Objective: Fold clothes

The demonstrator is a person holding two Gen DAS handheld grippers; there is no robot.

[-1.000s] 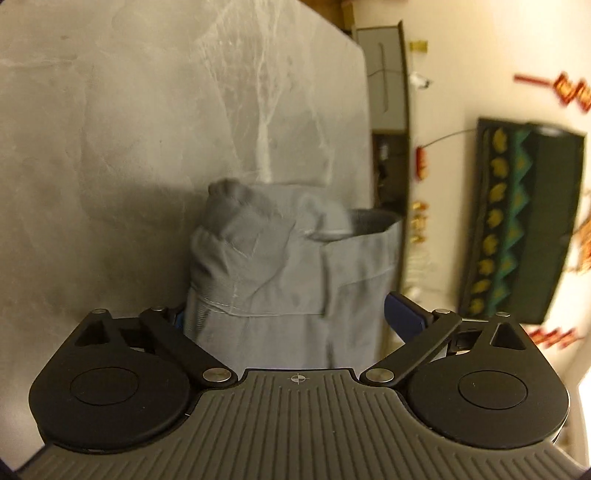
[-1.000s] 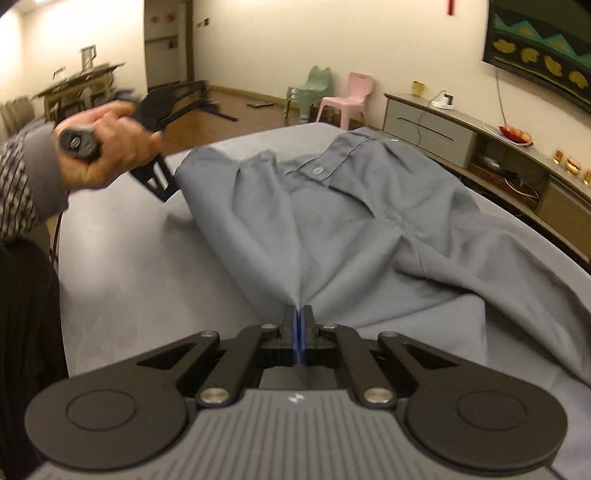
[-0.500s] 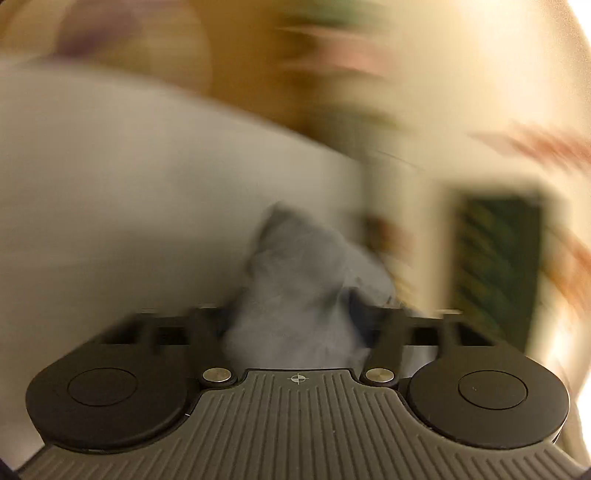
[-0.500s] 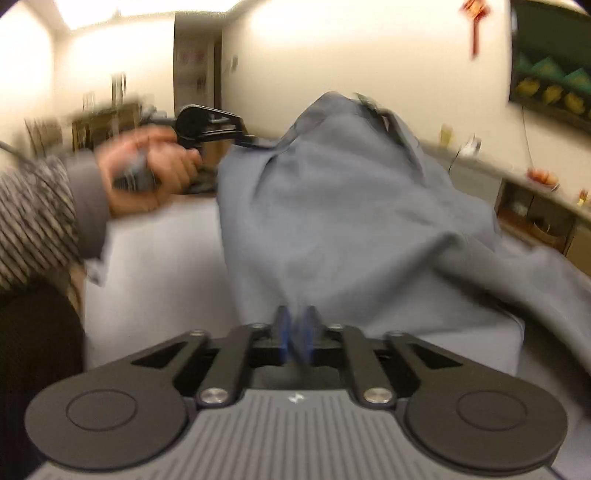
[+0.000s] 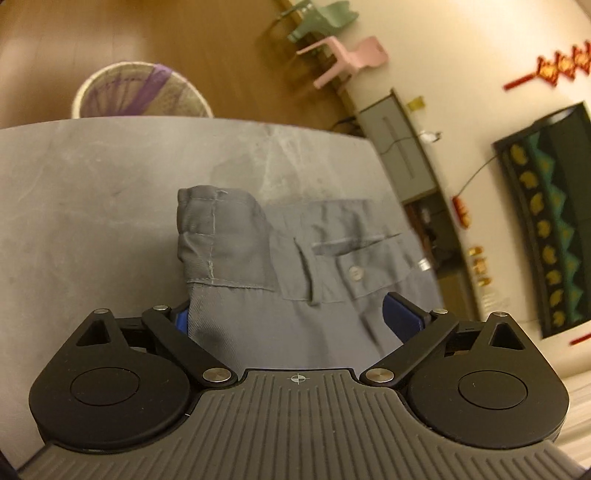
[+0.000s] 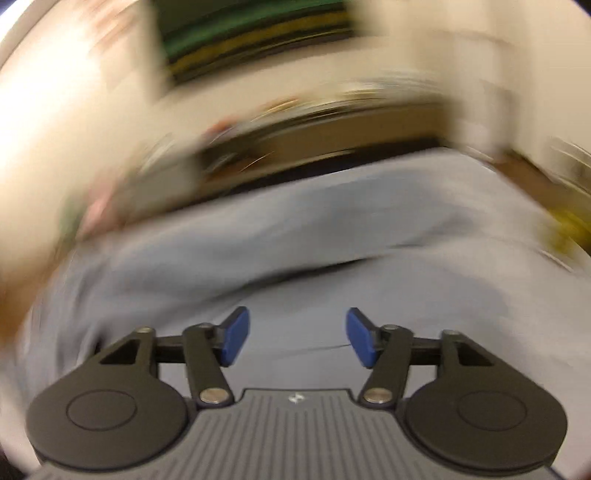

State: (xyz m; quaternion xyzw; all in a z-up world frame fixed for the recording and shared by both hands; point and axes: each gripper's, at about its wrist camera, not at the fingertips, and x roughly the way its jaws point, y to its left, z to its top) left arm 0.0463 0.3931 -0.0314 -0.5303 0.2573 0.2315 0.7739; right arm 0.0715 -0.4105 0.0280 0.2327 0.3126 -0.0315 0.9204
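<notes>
A grey button-up shirt [image 5: 295, 266] lies bunched on the grey table [image 5: 92, 206], its cuff and a button showing in the left wrist view. My left gripper [image 5: 291, 319] hovers over it with jaws opening wide; the cloth lies between the blue pads [image 5: 400, 317] but they do not press on it. The right wrist view is heavily blurred. There my right gripper [image 6: 299, 339] has its jaws opening, blue pads [image 6: 234, 341] apart, with nothing gripped. The grey shirt [image 6: 295, 236] spreads below and beyond it.
Past the table's far edge, a woven basket [image 5: 142, 90] holding something purple stands on the wooden floor. A pink chair [image 5: 347, 59] and a green chair [image 5: 321, 18] stand by the wall. A low sideboard [image 5: 402, 162] runs along the table's right side.
My right gripper let go of the shirt's edge, opened, and swung sharply. My left gripper narrowed on the cloth, then opened wide again, and its view tipped up to show the floor and basket.
</notes>
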